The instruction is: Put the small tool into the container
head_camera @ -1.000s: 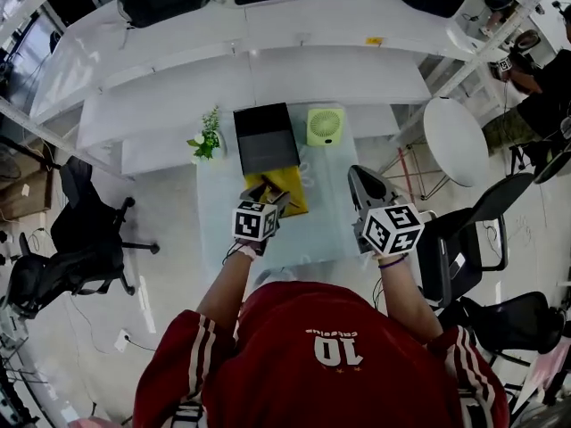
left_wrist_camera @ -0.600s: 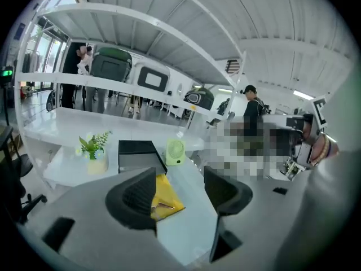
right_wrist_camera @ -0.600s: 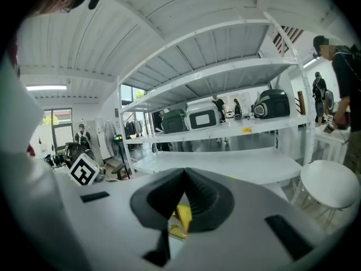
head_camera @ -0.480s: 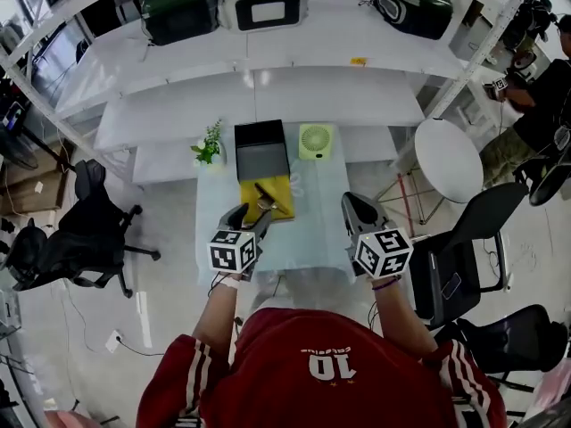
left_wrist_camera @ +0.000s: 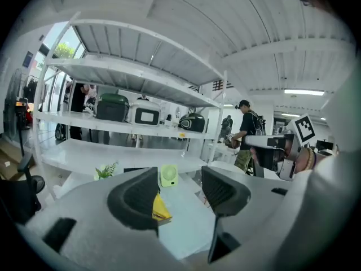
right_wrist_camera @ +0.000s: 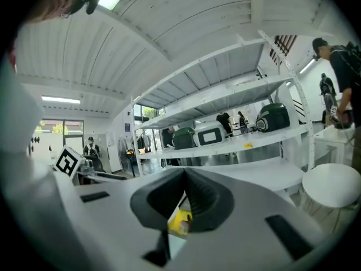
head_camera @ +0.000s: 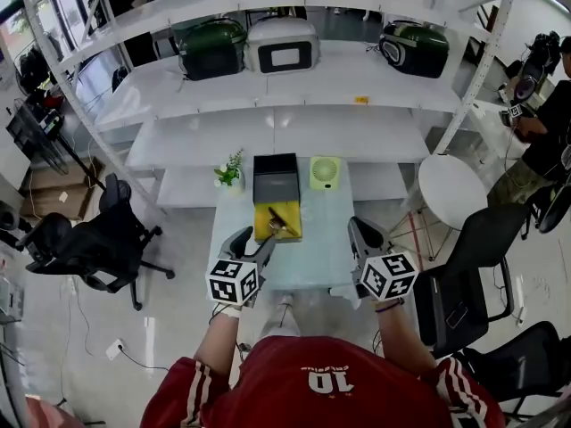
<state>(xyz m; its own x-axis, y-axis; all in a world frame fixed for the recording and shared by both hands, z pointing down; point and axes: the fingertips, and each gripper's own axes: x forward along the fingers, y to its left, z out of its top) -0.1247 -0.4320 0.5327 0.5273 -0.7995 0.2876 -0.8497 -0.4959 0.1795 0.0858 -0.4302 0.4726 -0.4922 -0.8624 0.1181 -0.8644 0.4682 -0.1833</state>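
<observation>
left gripper [left_wrist_camera: 179, 189]: jaws wide, empty, closing | right gripper [right_wrist_camera: 184, 186]: jaws together, empty | advice: straddle small tool [head_camera: 276, 222] squarely before pinching

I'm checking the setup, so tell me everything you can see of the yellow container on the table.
The yellow container is flat, rectangular and bright yellow; its material is unclear. It lies level on the pale table, just in front of the black box. A small dark tool rests slantwise on it.
</observation>
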